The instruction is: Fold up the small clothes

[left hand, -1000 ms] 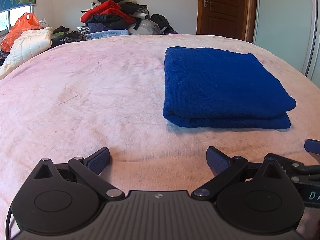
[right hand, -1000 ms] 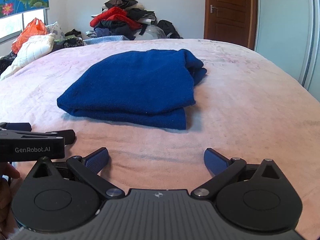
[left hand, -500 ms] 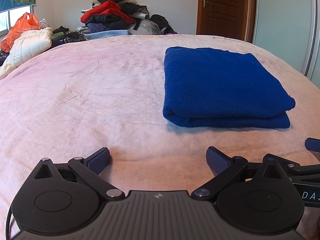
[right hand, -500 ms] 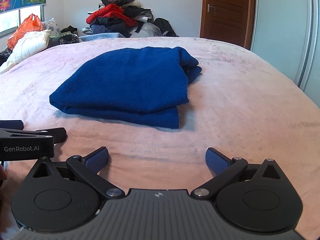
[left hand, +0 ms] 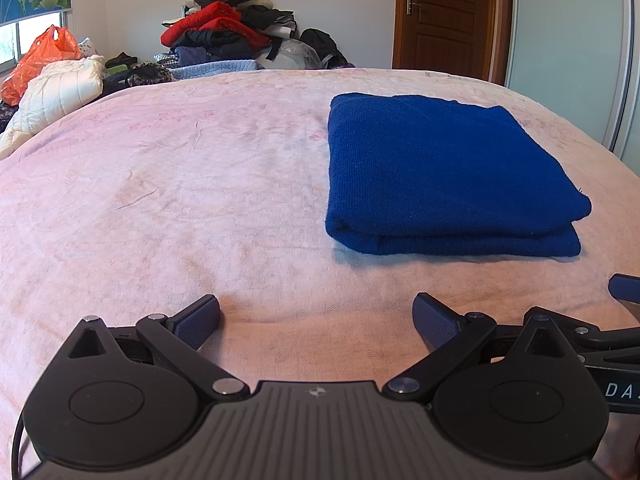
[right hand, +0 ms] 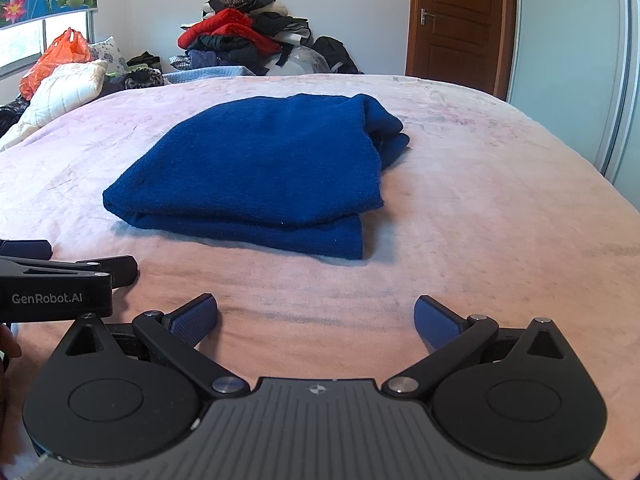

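The folded blue sweater [left hand: 448, 176] lies right of centre on the pink bedspread [left hand: 160, 200], unmoved since earlier. The left gripper [left hand: 316, 316] and right gripper [right hand: 316, 316] (both empty) stay spread wide.

In the right wrist view, white letters reading "GenRobot.AI" stand on the black side of the left gripper [right hand: 56, 276], which juts in from the left edge. In the left wrist view, the right gripper [left hand: 618, 390] enters at the lower right, and its black side bears white letters "DA", cut off by the frame edge, perhaps the start of a longer word. No other writing can be read.
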A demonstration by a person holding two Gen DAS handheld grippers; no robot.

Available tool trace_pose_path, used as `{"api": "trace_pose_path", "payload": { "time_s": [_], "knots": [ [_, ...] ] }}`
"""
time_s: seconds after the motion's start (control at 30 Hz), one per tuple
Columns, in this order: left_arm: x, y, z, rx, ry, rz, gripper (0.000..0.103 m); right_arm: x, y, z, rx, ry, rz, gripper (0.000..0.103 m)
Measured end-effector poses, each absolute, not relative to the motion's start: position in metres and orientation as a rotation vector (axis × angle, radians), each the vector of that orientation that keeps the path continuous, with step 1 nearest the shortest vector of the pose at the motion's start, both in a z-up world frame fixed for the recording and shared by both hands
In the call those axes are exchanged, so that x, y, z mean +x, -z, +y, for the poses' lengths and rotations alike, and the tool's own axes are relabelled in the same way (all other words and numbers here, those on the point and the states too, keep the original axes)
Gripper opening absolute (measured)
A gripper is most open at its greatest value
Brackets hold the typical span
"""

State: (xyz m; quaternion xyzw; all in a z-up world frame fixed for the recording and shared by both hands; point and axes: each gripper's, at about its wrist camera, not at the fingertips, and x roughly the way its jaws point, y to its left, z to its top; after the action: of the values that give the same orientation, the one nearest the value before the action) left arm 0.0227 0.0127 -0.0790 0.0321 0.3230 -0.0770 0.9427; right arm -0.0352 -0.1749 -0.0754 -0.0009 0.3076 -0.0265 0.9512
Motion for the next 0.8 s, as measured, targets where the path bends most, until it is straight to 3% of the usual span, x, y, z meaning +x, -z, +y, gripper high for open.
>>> {"api": "trace_pose_path", "payload": {
  "time_s": [0.8],
  "knots": [
    [0.025,0.057,0.022,0.07,0.164,0.719,0.103,-0.035,0.056,-0.185,0.063,0.05,0.679,0.103]
  ]
}}
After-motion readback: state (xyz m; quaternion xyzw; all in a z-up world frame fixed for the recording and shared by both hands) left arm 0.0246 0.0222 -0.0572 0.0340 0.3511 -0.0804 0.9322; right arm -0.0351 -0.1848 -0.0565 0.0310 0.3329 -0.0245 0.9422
